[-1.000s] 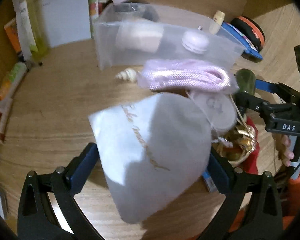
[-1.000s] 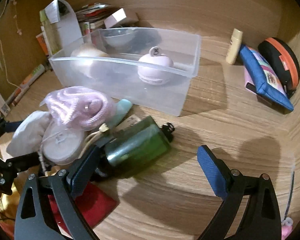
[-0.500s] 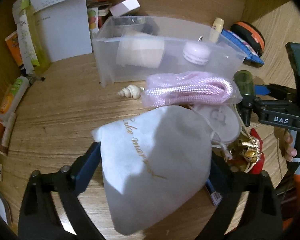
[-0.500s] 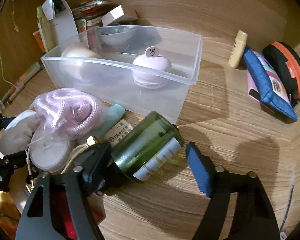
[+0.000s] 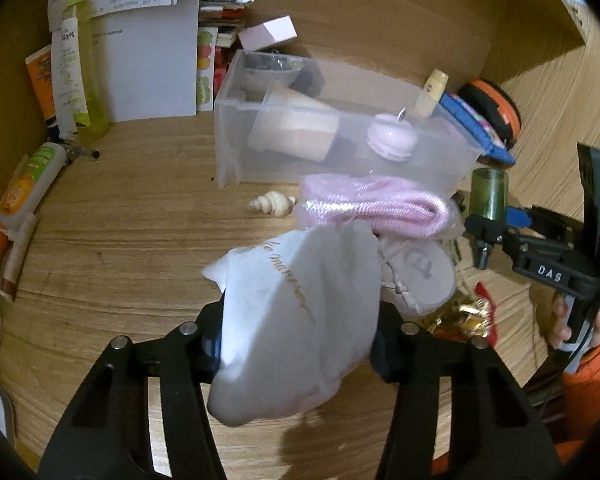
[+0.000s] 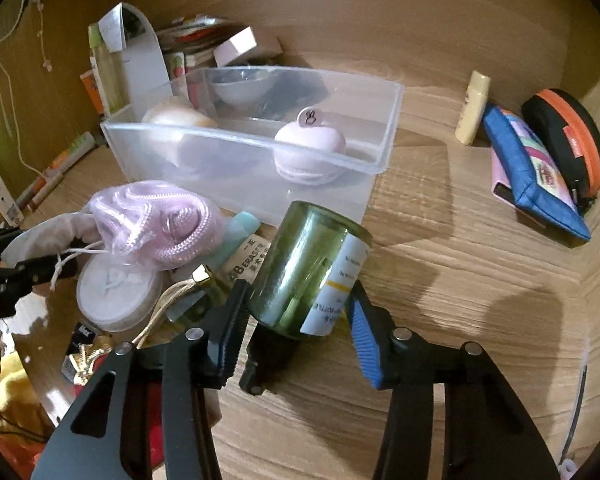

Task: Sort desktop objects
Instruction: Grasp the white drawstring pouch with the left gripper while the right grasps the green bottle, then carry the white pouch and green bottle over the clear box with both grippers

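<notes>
My left gripper [image 5: 300, 340] is shut on a white cloth pouch [image 5: 300, 320] with gold lettering, lifted off the desk. My right gripper [image 6: 296, 316] is shut on a green glass bottle [image 6: 308, 264], held tilted with its black cap toward me; the bottle also shows in the left wrist view [image 5: 489, 194]. Beyond both stands a clear plastic bin [image 6: 260, 148] holding a pink macaron-shaped item [image 6: 308, 152] and a cream cup [image 5: 296, 132]. A bagged pink rope [image 6: 156, 224], a round white case [image 6: 116, 292] and an eraser [image 6: 248, 264] lie in a pile before the bin.
A small seashell [image 5: 272, 203] lies left of the pile. A blue pouch [image 6: 532, 172], an orange-black case [image 6: 568, 140] and a cream tube [image 6: 472, 108] sit at the right. Papers, bottles and boxes [image 5: 140, 60] line the back left. Gold and red items [image 5: 468, 316] lie nearby.
Both grippers closed from open. The left gripper closed on the white pouch and raised it. The right gripper closed on the green bottle and lifted it off the desk.
</notes>
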`<state>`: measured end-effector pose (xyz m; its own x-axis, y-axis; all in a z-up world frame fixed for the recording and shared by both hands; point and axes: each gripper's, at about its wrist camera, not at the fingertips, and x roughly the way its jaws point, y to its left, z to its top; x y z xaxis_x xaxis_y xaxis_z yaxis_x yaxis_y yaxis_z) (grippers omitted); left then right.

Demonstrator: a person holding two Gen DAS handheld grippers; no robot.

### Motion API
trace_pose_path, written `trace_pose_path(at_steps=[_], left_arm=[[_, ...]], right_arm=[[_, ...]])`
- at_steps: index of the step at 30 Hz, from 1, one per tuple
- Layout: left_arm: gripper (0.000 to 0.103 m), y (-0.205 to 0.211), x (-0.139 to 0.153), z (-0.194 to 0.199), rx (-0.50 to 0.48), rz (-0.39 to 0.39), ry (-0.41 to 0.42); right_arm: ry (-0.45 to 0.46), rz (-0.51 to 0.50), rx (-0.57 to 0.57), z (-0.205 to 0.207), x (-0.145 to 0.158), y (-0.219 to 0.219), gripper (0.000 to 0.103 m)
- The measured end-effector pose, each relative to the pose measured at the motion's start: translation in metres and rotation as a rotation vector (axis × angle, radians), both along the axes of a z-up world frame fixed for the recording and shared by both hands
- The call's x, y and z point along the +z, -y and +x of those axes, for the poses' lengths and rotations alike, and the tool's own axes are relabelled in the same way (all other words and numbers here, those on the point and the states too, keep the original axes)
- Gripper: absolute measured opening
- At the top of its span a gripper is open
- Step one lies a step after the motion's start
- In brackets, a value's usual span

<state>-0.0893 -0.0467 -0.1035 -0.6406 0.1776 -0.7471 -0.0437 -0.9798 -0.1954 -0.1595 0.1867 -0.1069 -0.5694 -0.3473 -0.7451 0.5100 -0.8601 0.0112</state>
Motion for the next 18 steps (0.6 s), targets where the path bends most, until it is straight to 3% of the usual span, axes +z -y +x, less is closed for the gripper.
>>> trace_pose_path(at_steps=[10, 18], left_arm=[[0.051, -0.004, 0.040, 0.007, -0.012, 0.028, -0.115], [0.039, 0.000, 0.070, 0.001, -0.016, 0.023, -0.185]], right_arm=[[-0.096, -0.003, 0.002, 0.014, 0.031, -0.002, 0.044], [-0.137, -0.037, 0.006, 0.016, 0.049, 0.001, 0.044]])
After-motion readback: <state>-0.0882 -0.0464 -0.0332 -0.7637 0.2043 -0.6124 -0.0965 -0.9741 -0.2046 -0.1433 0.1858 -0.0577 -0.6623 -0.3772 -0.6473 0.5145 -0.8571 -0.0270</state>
